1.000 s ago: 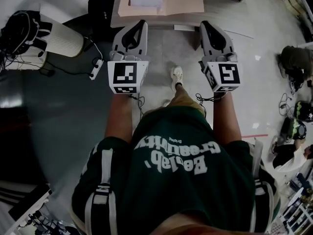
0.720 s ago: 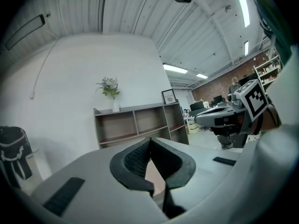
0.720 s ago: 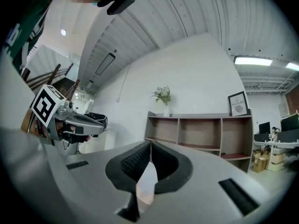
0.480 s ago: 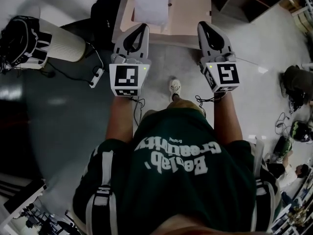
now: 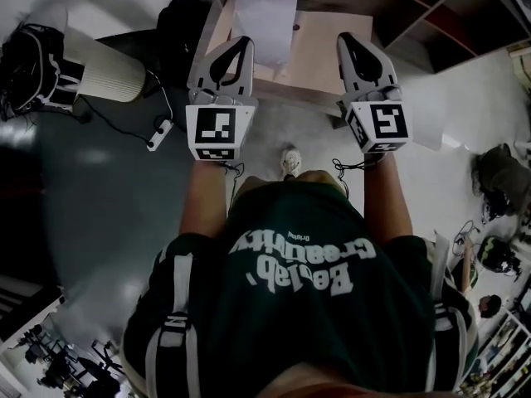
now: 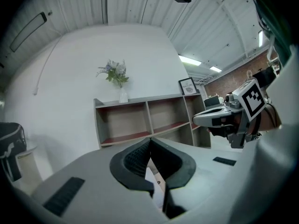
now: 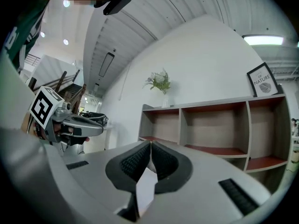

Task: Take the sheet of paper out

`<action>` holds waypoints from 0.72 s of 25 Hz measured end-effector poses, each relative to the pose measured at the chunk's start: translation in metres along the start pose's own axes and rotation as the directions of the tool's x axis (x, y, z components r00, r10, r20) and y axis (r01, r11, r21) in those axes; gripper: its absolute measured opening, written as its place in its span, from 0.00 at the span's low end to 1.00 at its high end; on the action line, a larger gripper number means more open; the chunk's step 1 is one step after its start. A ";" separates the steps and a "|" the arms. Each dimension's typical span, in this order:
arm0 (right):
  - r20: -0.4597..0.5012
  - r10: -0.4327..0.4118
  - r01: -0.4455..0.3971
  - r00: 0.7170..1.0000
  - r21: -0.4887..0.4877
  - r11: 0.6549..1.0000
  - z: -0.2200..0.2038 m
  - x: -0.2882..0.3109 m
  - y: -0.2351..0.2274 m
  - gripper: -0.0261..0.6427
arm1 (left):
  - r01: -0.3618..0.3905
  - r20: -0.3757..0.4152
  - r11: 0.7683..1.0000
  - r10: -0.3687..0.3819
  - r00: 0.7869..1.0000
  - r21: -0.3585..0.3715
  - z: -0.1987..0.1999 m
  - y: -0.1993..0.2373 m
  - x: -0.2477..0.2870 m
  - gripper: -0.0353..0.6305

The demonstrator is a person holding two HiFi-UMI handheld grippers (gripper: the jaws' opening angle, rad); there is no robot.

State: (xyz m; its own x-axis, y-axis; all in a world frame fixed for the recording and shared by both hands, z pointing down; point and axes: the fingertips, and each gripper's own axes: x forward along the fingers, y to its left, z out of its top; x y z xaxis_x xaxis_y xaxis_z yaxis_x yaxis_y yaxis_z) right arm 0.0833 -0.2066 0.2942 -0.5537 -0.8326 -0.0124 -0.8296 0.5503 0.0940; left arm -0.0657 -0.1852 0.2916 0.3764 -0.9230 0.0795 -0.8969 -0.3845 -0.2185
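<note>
A white sheet of paper [image 5: 264,19] lies on a tan folder [image 5: 323,48] on a small table [image 5: 286,94] in front of me. Both grippers point level, side by side. My left gripper [image 5: 243,41] is shut and empty, its tip over the table's near edge just below and left of the sheet. My right gripper [image 5: 343,38] is also shut with nothing in it, over the folder's right part. In the left gripper view the jaws [image 6: 150,139] meet at the tip, and in the right gripper view [image 7: 150,143] they do the same.
A wooden shelf unit [image 5: 431,7] stands behind the table, with a vase of flowers [image 6: 117,76] on top. A white cylinder [image 5: 104,65], a black bag [image 5: 178,15] and a power strip [image 5: 162,127] lie on the floor at left. Bags [image 5: 498,172] lie at right.
The person has stepped forward with both grippers. The table and sheet have come closer, the gripper tips now reach over the table, and the shelf unit has come into view. Both stayed shut.
</note>
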 end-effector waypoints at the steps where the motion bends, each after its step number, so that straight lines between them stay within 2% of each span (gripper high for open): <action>1: -0.003 0.004 -0.004 1.000 0.003 1.000 -0.001 0.003 -0.003 0.09 | -0.001 -0.004 1.000 0.001 1.000 0.000 0.000 0.000 0.003 0.08; 8: -0.063 0.012 -0.010 0.998 0.022 1.000 -0.016 0.012 -0.007 0.09 | 0.002 -0.032 1.000 -0.002 0.999 0.001 -0.007 -0.001 0.013 0.08; 14: -0.014 0.011 -0.010 1.000 0.022 1.000 -0.007 0.021 -0.011 0.09 | 0.006 -0.027 1.000 -0.005 1.000 0.012 -0.001 0.003 0.020 0.08; 18: -0.033 0.006 -0.005 0.999 0.019 1.000 -0.012 0.024 -0.008 0.09 | 0.000 -0.025 1.000 0.000 1.000 0.005 -0.005 0.009 0.021 0.08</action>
State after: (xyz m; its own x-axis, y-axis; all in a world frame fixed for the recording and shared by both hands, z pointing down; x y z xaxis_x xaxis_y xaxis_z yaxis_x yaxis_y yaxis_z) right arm 0.0777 -0.2313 0.3055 -0.5558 -0.8311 0.0207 -0.8280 0.5556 0.0753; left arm -0.0671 -0.2082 0.2963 0.3705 -0.9230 0.1036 -0.8956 -0.3846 -0.2237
